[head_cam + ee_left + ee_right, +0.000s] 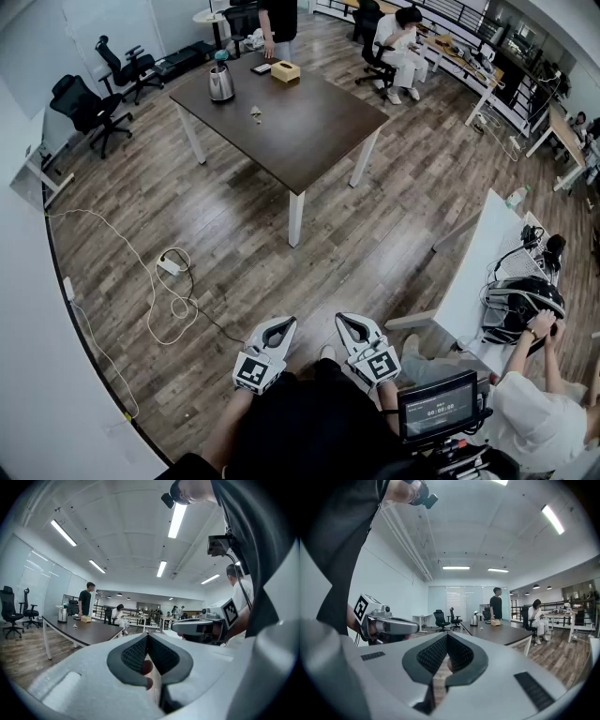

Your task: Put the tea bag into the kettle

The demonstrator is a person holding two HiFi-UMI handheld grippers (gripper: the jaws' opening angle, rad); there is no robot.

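On the table's (pixel 314 127) far left corner stands the kettle (pixel 221 82), lid seemingly on; the tea bag (pixel 255 112) lies near it, toward the table's middle. Well short of the table, left gripper (pixel 284 323) and right gripper (pixel 347 321) are closed, empty. The light bag may skid under a poor pinch, or the lid may block it.

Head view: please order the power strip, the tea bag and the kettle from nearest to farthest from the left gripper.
From the left gripper:
1. Power strip, on the floor, to the left.
2. Tea bag, middle of the table.
3. Kettle, at the table's far edge.
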